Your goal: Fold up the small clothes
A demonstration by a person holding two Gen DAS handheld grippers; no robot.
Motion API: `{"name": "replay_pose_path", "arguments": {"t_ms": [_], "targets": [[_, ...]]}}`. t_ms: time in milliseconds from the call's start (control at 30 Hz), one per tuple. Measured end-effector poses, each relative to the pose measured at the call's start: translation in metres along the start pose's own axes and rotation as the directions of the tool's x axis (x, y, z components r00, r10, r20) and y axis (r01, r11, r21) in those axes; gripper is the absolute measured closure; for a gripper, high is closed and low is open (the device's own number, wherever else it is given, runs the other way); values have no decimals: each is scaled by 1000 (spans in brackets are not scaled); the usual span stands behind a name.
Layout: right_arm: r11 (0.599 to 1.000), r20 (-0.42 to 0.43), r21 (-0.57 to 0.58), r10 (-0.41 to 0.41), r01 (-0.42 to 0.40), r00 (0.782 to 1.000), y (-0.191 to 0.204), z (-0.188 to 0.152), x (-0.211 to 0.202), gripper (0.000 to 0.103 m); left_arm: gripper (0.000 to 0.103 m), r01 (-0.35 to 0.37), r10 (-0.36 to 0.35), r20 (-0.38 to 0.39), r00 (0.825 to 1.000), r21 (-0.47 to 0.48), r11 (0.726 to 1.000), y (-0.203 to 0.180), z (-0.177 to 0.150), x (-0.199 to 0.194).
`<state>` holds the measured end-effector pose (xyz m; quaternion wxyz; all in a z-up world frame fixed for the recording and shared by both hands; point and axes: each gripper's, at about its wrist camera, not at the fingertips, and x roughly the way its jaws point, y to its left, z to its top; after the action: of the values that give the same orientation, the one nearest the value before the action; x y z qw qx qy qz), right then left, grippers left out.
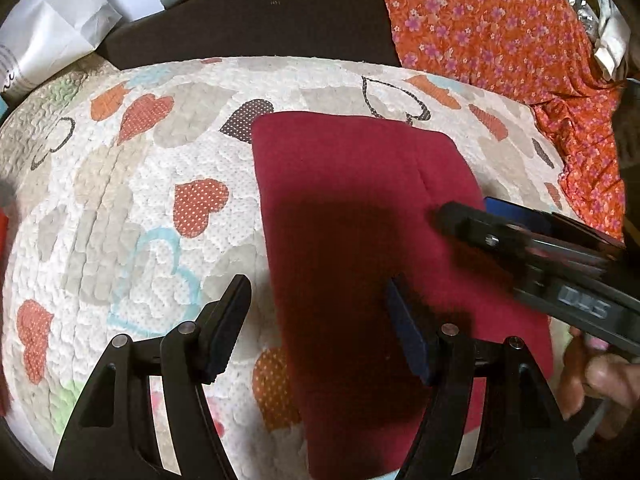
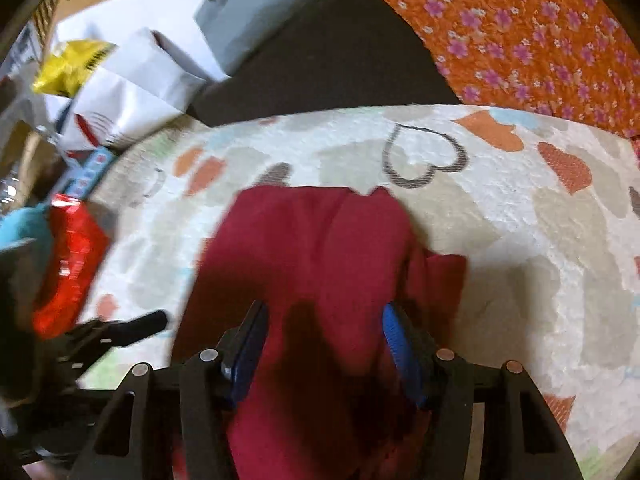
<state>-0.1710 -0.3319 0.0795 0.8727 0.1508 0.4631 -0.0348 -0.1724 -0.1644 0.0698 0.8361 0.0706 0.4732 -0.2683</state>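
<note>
A dark red folded cloth [image 1: 360, 208] lies flat on a heart-patterned quilt [image 1: 132, 200]. My left gripper [image 1: 320, 296] is open just above the cloth's left edge, with one finger over the quilt and the other over the cloth. My right gripper [image 1: 444, 214] reaches in from the right, its tips on the cloth's right side. In the right wrist view the red cloth [image 2: 316, 248] lies between my right gripper's [image 2: 324, 320] open fingers, which are spread wide over it. The left gripper [image 2: 152, 322] shows at the left.
An orange floral fabric [image 1: 500, 40] lies at the back right. A dark cushion [image 1: 260, 12] sits behind the quilt. White paper bags [image 2: 132, 84], a yellow packet [image 2: 68, 64] and a red packet [image 2: 68, 256] crowd the left side.
</note>
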Motion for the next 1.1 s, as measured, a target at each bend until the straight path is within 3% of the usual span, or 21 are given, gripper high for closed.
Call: {"name": "replay_pose_path", "arguments": {"t_ms": [67,167,267,533,700,800,900,933,1100], "targets": [[999,-29,8,-39,39,999,-10,0,16,45,33,-2,2,-1,1000,14,1000,-3,3,4],[999,-42,44,-1,3,999,-22,-3,29,45,33,-12,12,-6,1000,29,1000,-6,3,8],[1000,-48,16,-16,17,999,-19,-1,28,45,33,-3,3,-11,1000,19,1000,-6,5,12],[1000,-7,2,-31,31,999,-7,-12,-19,46,33,-6,6,-2,1000,5,1000,-4,3,9],[1000,13,-22,13,-13,1000,5,-31,-49,46,33,-15,15,9,1000,8,1000,-4,-1,6],[999,-3,-52,16,-16,1000,11,-46,-50,46,33,-25,24,18,1000,18,1000,-5,-3,4],[995,-66,-85,-57,51,996,11,-66,-31,46,33,-23,23,24,999,20,1000,-5,-5,3],[997,-83,-63,-44,38,996,7,-72,-24,46,33,-22,21,23,1000,21,1000,-6,-6,3],[998,-50,-55,-44,41,998,8,-75,-36,46,33,-64,60,78,995,52,997,-11,-13,-5]]}}
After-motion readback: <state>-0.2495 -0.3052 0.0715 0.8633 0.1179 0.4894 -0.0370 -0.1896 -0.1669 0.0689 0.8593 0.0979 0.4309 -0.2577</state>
